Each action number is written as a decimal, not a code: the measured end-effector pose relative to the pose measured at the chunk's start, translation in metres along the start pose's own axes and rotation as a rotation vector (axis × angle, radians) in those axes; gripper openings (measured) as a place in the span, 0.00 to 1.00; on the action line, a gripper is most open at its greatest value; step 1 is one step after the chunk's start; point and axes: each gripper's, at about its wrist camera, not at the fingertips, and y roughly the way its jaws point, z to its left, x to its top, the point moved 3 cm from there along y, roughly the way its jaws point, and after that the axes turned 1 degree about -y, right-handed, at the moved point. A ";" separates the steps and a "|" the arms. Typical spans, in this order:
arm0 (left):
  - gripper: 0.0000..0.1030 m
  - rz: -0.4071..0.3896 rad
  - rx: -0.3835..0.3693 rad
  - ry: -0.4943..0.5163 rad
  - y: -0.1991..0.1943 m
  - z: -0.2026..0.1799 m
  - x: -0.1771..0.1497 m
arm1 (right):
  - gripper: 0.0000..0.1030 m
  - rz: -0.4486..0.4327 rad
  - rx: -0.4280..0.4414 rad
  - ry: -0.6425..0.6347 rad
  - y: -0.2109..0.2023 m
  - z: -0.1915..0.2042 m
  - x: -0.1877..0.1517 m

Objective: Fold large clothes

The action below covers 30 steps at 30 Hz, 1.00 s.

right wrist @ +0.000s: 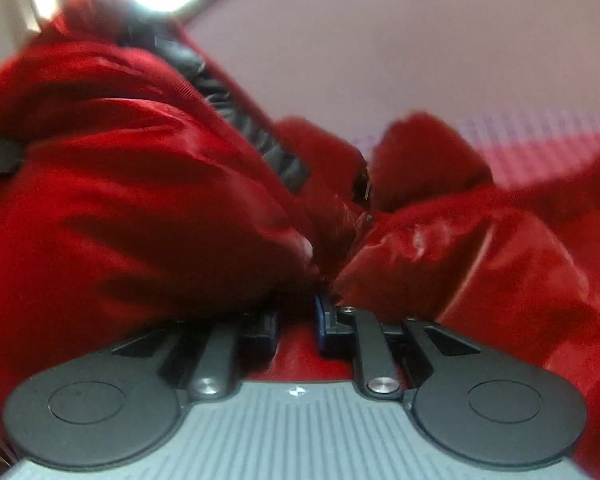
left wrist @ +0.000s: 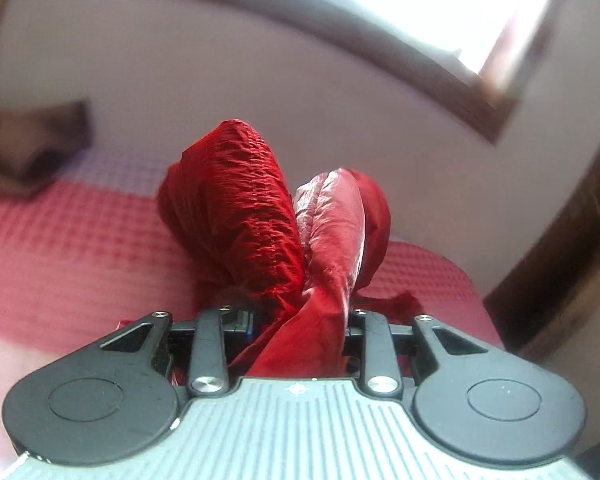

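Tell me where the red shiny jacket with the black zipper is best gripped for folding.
Probably at an edge fold, from the near side: the red shiny jacket is bunched, with loose folds facing both grippers. Left gripper and right gripper already pinch such folds.

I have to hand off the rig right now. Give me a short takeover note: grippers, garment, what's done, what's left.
Left gripper: shut on a bunch of the shiny red padded jacket, held up off the bed.
Right gripper: shut on jacket fabric near its dark zipper.
Jacket: crumpled, hanging between both grippers above the pink waffle-weave bedspread.
Done: garment picked up.
Left: spread it flat on the bedspread, then make every fold; none is visible yet.
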 end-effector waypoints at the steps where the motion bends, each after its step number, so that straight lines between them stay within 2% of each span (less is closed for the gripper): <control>1: 0.33 -0.007 0.007 0.034 0.006 -0.017 -0.003 | 0.16 -0.003 0.019 0.042 0.000 -0.006 -0.001; 5: 0.35 -0.044 0.012 0.134 0.025 -0.065 -0.015 | 0.15 0.001 0.085 0.173 -0.003 -0.027 -0.003; 9: 0.35 -0.055 -0.016 0.142 0.034 -0.083 -0.019 | 0.15 0.007 0.104 0.240 -0.023 -0.040 0.000; 12: 0.35 -0.055 -0.005 0.168 0.041 -0.092 -0.025 | 0.16 -0.025 0.105 0.244 -0.055 -0.050 -0.001; 15: 0.35 -0.057 0.000 0.211 0.050 -0.099 -0.034 | 0.19 -0.088 0.083 0.204 -0.100 -0.059 -0.008; 18: 0.36 -0.055 0.003 0.253 0.054 -0.111 -0.046 | 0.22 -0.190 0.014 0.190 -0.149 -0.081 -0.017; 21: 0.38 -0.063 -0.004 0.291 0.059 -0.128 -0.062 | 0.21 -0.195 -0.013 0.248 -0.167 -0.115 -0.030; 25: 0.41 -0.094 -0.021 0.341 0.071 -0.148 -0.083 | 0.20 -0.194 0.136 0.473 -0.158 -0.154 -0.049; 28: 0.43 -0.111 -0.036 0.360 0.079 -0.157 -0.095 | 0.21 -0.227 0.283 0.678 -0.154 -0.184 -0.059; 30: 0.45 -0.126 -0.049 0.373 0.084 -0.162 -0.102 | 0.21 -0.263 0.326 0.739 -0.167 -0.199 -0.060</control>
